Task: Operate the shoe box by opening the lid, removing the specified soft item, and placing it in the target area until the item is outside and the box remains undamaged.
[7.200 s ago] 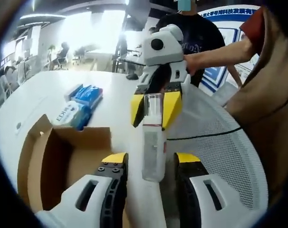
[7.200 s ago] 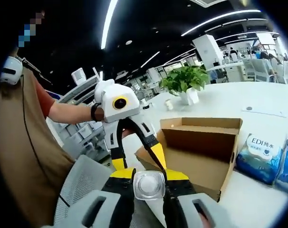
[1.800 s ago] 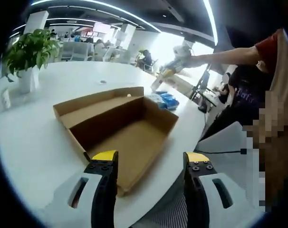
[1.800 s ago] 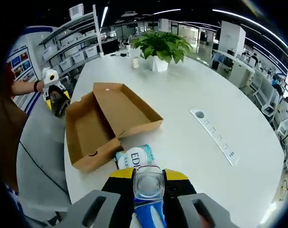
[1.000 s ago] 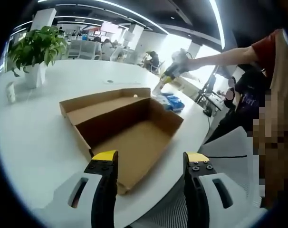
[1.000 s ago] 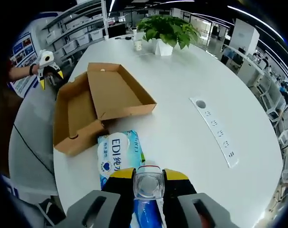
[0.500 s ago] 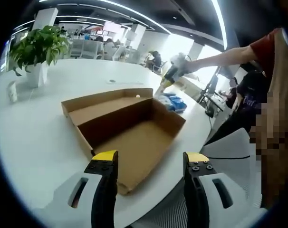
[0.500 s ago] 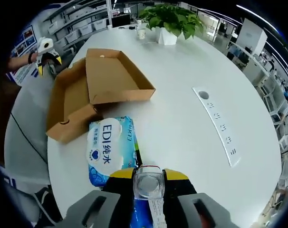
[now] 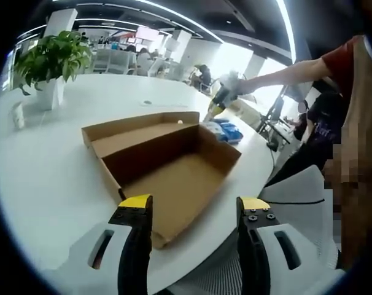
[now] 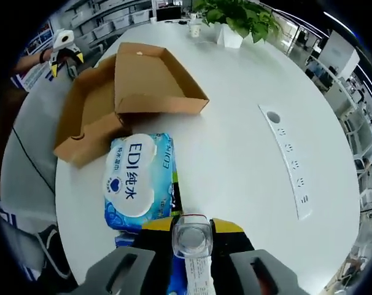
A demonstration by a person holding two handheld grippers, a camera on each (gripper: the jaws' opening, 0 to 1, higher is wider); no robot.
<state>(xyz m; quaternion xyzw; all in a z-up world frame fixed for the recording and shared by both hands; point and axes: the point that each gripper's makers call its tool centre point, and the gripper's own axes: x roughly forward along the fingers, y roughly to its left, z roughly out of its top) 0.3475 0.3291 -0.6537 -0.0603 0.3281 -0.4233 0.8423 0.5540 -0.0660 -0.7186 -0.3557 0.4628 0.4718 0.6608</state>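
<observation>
**Box open, bottle clamped over wipes**

Potted plant [image 9: 48, 61] at far side of white table [image 10: 235, 160], power strip [image 10: 290, 163] inset to one side. Shoe box [image 9: 167, 169] sits w/ lid folded back, nothing visible inside. Blue wipes pack [image 10: 139, 181] lies just beside box. Right gripper [image 10: 192, 236] clamped on clear bottle [image 10: 191, 239], above pack's near edge. Left gripper [image 9: 195, 209] jaws spread wide, holding nothing, near box corner. Open-plan office, ceiling light strips.
</observation>
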